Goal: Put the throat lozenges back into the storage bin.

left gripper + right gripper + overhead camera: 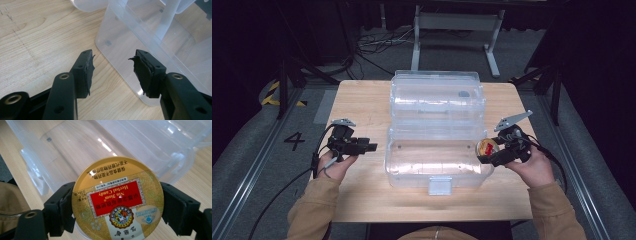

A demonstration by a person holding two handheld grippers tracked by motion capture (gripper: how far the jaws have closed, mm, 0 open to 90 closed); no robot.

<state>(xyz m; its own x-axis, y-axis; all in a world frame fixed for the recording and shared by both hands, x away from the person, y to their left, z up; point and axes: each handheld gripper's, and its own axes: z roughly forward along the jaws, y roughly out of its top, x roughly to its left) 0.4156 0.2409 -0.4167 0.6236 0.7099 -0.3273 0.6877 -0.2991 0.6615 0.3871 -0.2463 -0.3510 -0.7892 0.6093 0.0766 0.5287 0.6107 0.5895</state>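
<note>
Pale wood grain runs across the table [362,100], and at its left side the left hand-held gripper [368,146] rests in the person's left hand [334,165], low over the wood and just beside the clear plastic storage box [437,160]; seen from its own camera, its jaws stand wide apart with nothing between them, the worn black pads [87,72] aimed at the box's near corner. In the middle the box sits open, its hinged lid [437,95] thrown back toward the far edge, its tub showing nothing inside. At the right, the right hand-held gripper [492,150] is closed on a round yellow candy tin [117,200], pinching it across its width at the rim, and holds it over the right end of the tub. The tin looks light and rigid, but its smooth metal wall is likely slippery, so a grip square across the widest part, as here, seems the safest hold; pinched off-centre, it could squirt out sideways. The box, thin and flexible, would probably slide if bumped, and the free left hand-held gripper looks well placed to steady it.
</note>
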